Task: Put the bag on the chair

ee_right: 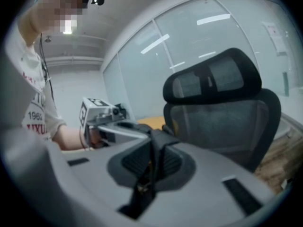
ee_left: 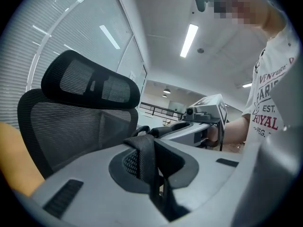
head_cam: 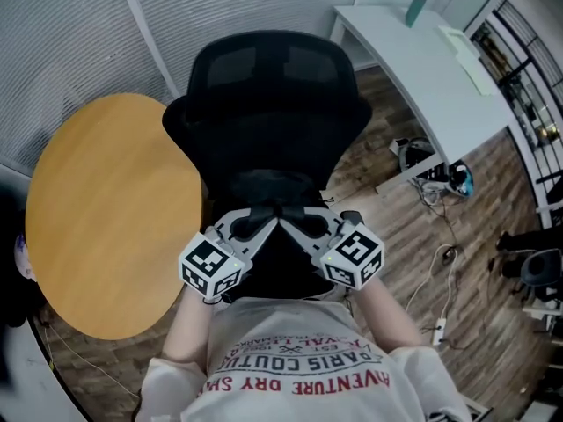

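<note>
The plank floor (head_cam: 479, 236) spreads widest, wood-grained and strewn with thin cables (head_cam: 440, 258) on the right. Standing on it straight ahead of me is the chair (head_cam: 268, 104), all black, with a curved mesh back, a padded-looking headrest and a seat that reaches toward me. On the left is the round table (head_cam: 106, 209), smooth and honey-coloured, and at the far right is a flat white desk (head_cam: 422, 69). The bag (head_cam: 274, 255) is over the near part of the seat, between my two grippers. It is black against black, so I cannot tell whether its bottom already rests on the cushion or hangs just clear. My left gripper (ee_left: 147, 157) is pinched nearly closed on a flat woven strap (ee_left: 141, 148), ribbed and soft. My right gripper (ee_right: 154, 161) is clamped the same way on the matching strap, and the two sets of jaws meet almost tip to tip. I judge this to be the placing step, with the carrying finished and the setting down not. Next I should lower both grippers together until the limp fabric settles and the straps slacken. Then I should part the jaws so the straps drop onto the bag without snagging.
</note>
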Action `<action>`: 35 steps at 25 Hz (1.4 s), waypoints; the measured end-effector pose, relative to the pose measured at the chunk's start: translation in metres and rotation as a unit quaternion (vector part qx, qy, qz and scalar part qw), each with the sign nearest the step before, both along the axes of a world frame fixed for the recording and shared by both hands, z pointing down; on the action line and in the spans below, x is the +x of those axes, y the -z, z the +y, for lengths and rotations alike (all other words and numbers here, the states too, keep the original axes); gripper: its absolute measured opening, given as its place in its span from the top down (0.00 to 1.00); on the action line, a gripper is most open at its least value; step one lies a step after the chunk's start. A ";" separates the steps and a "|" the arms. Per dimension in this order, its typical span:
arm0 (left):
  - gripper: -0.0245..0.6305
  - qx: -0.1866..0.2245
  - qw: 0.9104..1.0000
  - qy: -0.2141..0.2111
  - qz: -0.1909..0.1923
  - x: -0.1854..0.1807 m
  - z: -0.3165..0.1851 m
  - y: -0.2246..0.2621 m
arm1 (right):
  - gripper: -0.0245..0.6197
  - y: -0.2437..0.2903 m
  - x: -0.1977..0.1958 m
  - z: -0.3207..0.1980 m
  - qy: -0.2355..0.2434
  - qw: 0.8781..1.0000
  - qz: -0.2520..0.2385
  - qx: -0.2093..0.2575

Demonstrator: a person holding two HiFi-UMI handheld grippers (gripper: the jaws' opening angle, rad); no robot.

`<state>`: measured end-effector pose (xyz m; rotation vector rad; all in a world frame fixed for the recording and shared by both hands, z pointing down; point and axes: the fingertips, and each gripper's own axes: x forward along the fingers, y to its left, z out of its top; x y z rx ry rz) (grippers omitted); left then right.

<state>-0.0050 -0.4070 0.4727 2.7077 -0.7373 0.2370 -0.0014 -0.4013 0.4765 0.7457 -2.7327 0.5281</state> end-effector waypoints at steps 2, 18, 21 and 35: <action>0.89 -0.007 1.000 0.001 -0.006 0.001 -0.010 -0.009 | 0.89 -0.009 0.001 -0.010 0.003 1.000 0.005 -0.010; 0.89 -0.050 0.998 -0.001 -0.032 0.008 -0.027 -0.086 | 0.89 -0.082 0.012 -0.033 -0.014 0.995 0.022 -0.092; 0.89 -0.039 0.997 -0.009 -0.060 0.011 -0.019 -0.112 | 0.89 -0.104 0.012 -0.029 -0.018 0.994 0.028 -0.103; 0.89 -0.100 0.992 0.009 -0.075 -0.001 -0.028 -0.214 | 0.89 -0.217 0.024 -0.020 -0.017 0.978 0.147 -0.148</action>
